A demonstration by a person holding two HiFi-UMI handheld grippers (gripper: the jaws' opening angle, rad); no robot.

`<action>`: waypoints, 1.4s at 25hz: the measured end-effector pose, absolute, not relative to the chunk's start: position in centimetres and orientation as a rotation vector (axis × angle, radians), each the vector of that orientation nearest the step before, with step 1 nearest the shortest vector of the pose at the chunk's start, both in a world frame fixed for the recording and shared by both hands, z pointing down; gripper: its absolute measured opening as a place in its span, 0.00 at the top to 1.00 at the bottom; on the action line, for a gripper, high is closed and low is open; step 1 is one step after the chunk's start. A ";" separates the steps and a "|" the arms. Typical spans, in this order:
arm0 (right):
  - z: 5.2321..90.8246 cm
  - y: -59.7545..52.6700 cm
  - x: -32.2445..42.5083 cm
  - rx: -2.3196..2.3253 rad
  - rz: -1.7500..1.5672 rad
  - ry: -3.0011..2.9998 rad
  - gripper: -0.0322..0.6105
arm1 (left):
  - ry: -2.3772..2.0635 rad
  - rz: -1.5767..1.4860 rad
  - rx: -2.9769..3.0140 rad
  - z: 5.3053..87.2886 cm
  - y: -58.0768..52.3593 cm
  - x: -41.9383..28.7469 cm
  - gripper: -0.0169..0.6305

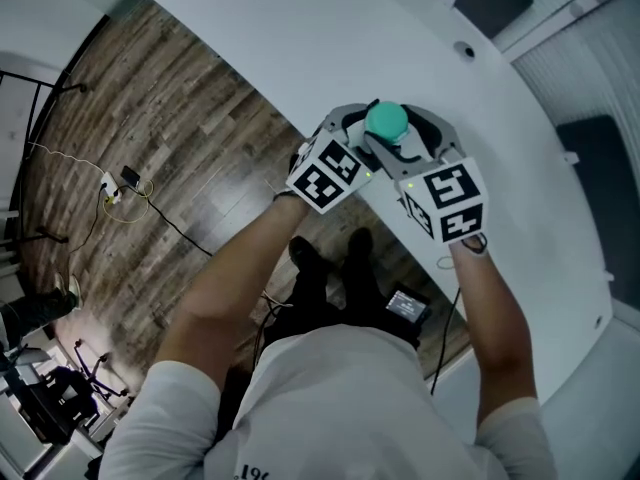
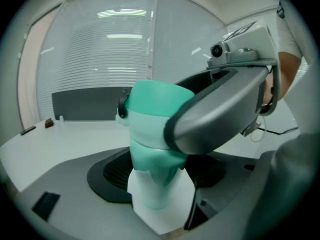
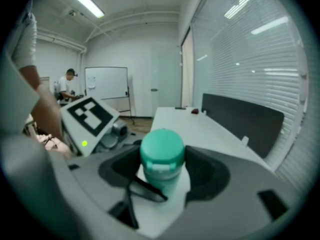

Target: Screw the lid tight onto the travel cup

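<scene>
**Two grippers lock on cup at table's rim — slip or cross-thread the risk**

L gripper [image 2: 162, 174] is closed round the pale lower body of the travel cup [image 2: 155, 191]. R gripper [image 3: 165, 169] comes in from the opposite side w/ its pads clamped on the teal lid [image 3: 161, 149]. The cup stands upright, near the edge of the white table [image 1: 300, 28], w/ wood floor [image 1: 150, 118] below. Whether its base bears on the tabletop can't be told.

Risks, as judged from here: the lid is round and smooth, so R's pads may skid on it instead of turning it, leaving it loose. If L's hold is weak, the cup will prob. spin along w/ the lid. A tilted push from R could cross the threads. A thin black strap [image 3: 147, 189] hangs by the lid's front and might snag betw. pad and lid. And so close to the rim, a lost grip could send the cup off the table.

Pose: both forearms reach fwd and converge, left arm [image 1: 240, 268] angled in from the left, right arm [image 1: 495, 308] nearly straight ahead. The marker cubes sit just beside each other, the cup betw. the two jaw sets.
</scene>
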State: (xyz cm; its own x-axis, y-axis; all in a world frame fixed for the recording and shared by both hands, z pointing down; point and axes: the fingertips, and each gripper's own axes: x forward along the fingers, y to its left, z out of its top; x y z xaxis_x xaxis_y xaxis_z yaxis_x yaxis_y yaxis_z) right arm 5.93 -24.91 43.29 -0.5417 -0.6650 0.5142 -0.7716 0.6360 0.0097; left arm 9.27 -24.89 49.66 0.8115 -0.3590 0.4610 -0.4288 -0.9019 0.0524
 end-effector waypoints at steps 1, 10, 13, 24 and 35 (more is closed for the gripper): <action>43.2 -24.9 5.8 1.082 0.282 -2.407 0.49 | -0.556 0.697 2.858 49.6 -24.9 9.3 0.47; 43.0 -24.9 5.9 1.171 0.294 -2.369 0.51 | -0.645 0.641 2.831 49.2 -25.2 9.1 0.48; 42.9 -24.7 6.0 1.231 0.311 -2.340 0.52 | -0.702 0.631 2.814 49.3 -25.2 9.0 0.47; 42.8 -24.8 6.4 1.320 0.347 -2.328 0.52 | -0.835 0.594 2.764 49.4 -25.7 9.1 0.48; 43.0 -24.5 6.2 1.162 0.312 -2.413 0.52 | -0.500 0.673 2.873 49.4 -25.0 9.4 0.47</action>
